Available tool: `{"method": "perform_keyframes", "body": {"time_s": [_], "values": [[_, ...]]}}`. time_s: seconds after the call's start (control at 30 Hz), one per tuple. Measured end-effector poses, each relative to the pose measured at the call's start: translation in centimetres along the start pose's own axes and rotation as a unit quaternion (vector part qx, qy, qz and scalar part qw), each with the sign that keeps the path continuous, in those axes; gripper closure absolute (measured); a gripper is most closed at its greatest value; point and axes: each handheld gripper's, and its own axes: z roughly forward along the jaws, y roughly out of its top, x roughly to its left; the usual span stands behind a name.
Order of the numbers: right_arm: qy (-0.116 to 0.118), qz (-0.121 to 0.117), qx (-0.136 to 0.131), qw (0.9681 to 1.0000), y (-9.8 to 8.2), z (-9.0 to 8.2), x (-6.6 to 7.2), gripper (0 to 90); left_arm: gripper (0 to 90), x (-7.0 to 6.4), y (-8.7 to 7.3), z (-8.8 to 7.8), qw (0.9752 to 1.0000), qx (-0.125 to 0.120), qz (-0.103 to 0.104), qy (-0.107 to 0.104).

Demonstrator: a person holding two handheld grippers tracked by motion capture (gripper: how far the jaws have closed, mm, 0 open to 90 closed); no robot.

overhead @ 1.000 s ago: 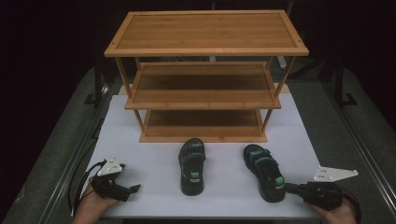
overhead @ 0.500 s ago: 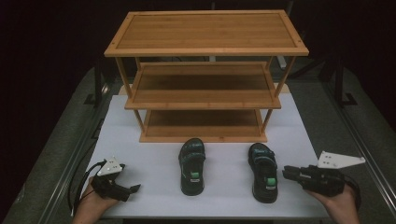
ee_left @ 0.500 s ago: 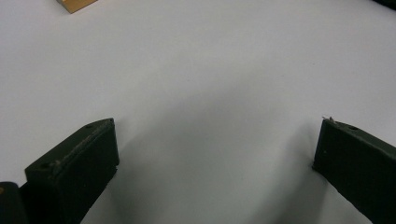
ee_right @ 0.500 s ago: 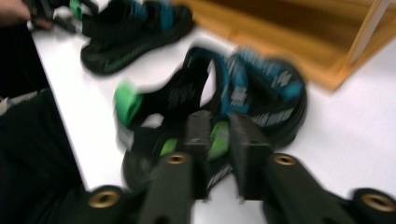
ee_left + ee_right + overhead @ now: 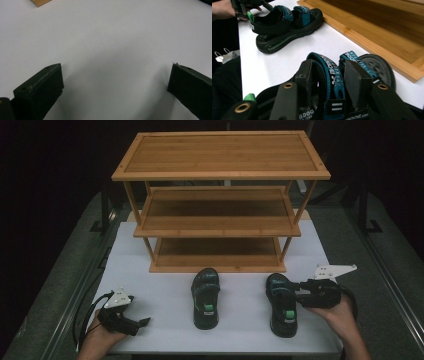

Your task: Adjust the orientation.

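Right gripper (image 5: 332, 82) has its jaws straddling a strap of the right sandal (image 5: 282, 304), near the rack (image 5: 220, 210), not yet pinched. Left gripper (image 5: 112, 85) hangs released over bare table (image 5: 112, 37). The sandal looks light and bendy; the webbing strap seems the surest hold

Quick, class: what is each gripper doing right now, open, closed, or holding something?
Left gripper: open, jaws wide apart over bare white table, holding nothing.
Right gripper: jaws either side of the right sandal's teal strap; whether clamped cannot be told.
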Motion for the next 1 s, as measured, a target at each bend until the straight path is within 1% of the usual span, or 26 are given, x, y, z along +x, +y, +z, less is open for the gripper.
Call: {"method": "perform_keyframes", "body": {"time_s": [0.17, 0.27, 0.37, 0.43, 0.53, 0.63, 0.7, 0.77, 0.87, 1.0], "values": [[0.001, -0.003, 0.004, 1.0000, -0.1, 0.2, 0.0, 59.7, 0.0, 0.0, 0.0, 0.0, 1.0000, 0.000, 0.000, 0.000], [0.000, -0.005, 0.004, 1.0000, -0.2, 0.3, 0.0, 62.6, 0.0, 0.0, 0.0, 0.0, 1.0000, 0.000, 0.000, 0.000], [-0.004, -0.009, 0.005, 0.9999, -0.2, 0.2, 0.1, 66.8, 0.0, 0.0, 0.0, 0.0, 1.0000, 0.000, 0.000, 0.000], [0.000, -0.005, 0.002, 1.0000, -0.2, 0.0, 0.0, 67.1, 0.0, 0.0, 0.0, 0.0, 1.0000, 0.000, 0.000, 0.000], [-0.002, -0.006, 0.002, 1.0000, -0.2, -0.3, -0.1, 67.3, 0.0, 0.0, 0.0, 0.0, 1.0000, 0.000, 0.000, 0.000], [-0.006, -0.008, -0.002, 0.9999, 0.0, -0.6, 0.0, 67.4, 0.0, 0.0, 0.0, 0.0, 1.0000, 0.000, 0.000, 0.000], [-0.004, -0.010, -0.011, 0.9999, 0.3, -0.8, 0.1, 67.4, 0.0, 0.0, 0.0, 0.0, 1.0000, 0.000, 0.000, 0.000], [-0.004, -0.017, -0.014, 0.9997, 0.7, -0.9, 0.3, 67.4, 0.0, 0.0, 0.0, 0.0, 1.0000, 0.000, 0.000, 0.000], [0.003, -0.024, -0.017, 0.9996, 1.5, -0.5, 0.6, 67.4, 0.0, 0.0, 0.0, 0.0, 1.0000, 0.000, 0.001, 0.001], [0.017, -0.036, -0.012, 0.9991, 2.7, 1.0, 1.0, 67.3, 0.0, 0.0, 0.0, 0.0, 1.0000, 0.000, 0.001, 0.001]]}}
